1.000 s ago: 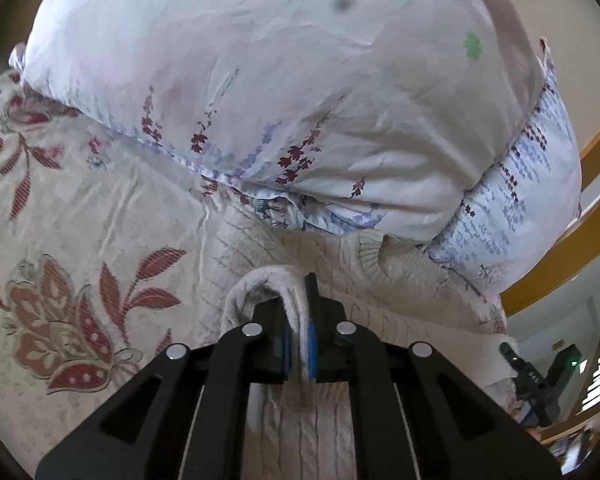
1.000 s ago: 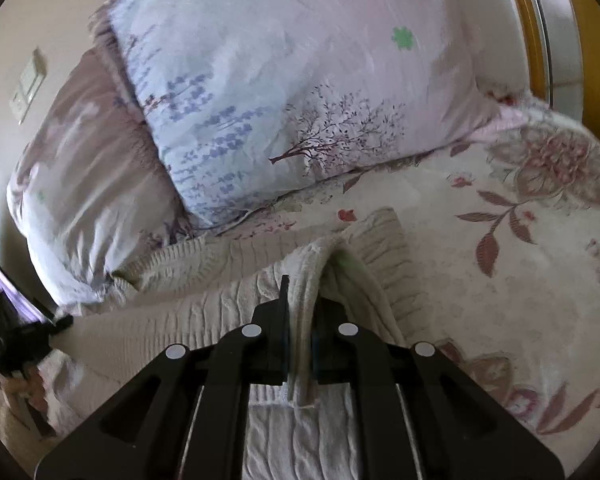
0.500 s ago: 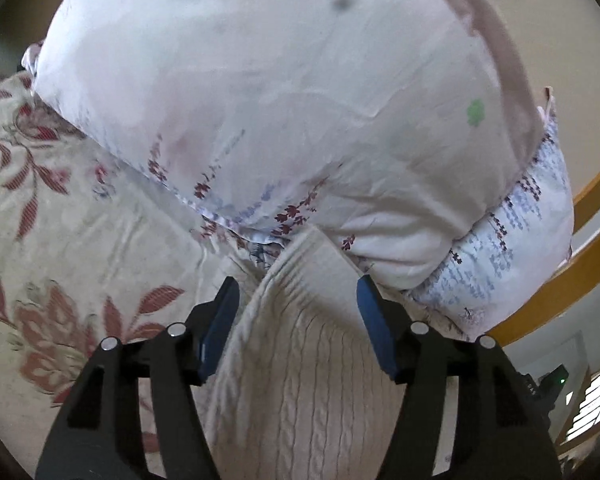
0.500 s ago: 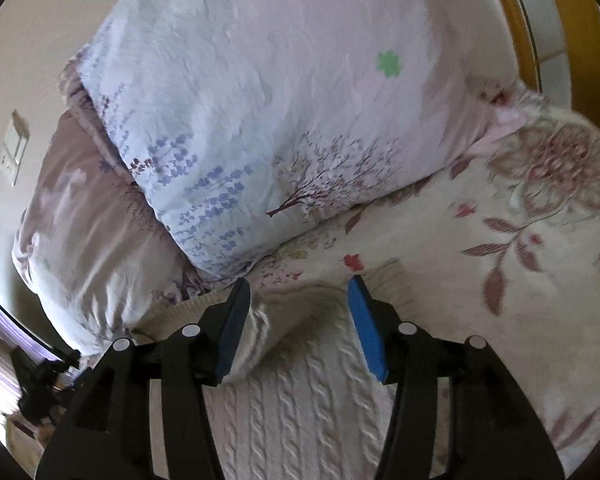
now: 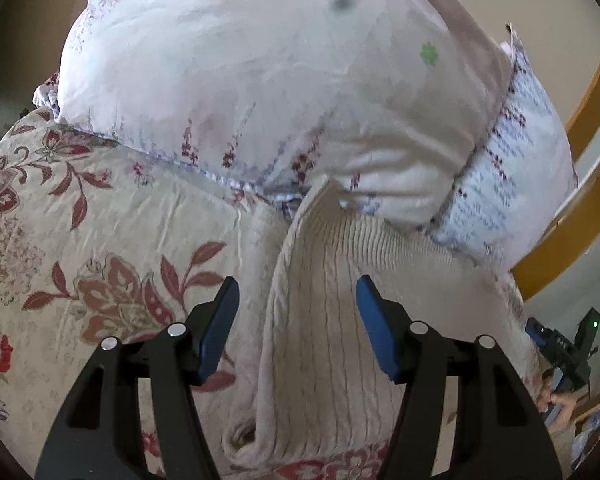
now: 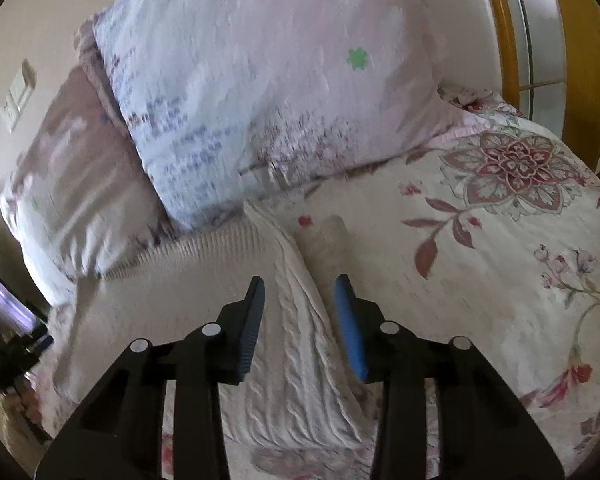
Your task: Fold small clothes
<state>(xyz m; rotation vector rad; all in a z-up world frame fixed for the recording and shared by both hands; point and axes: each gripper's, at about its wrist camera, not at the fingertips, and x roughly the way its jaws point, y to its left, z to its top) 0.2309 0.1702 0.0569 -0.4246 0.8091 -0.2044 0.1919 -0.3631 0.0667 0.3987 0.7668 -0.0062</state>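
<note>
Beyond the jaws, the sweater's (image 5: pixel 324 312) ribbed far edge slips out of sight under the pillow (image 5: pixel 260 92). The pillow print (image 6: pixel 236 148) ahead is blurred, and the sweater runs off the frame's bottom below the jaws.

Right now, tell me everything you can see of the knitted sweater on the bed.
The sweater is cream, cable-knit, with a ribbed band along its far edge. It lies folded and mostly flat on the floral bedspread, the far edge against the pillows. A raised fold runs down one side. Both tools, left and right, hover open above it, neither one touching; the left has just opened, the right is narrowing again.
</note>
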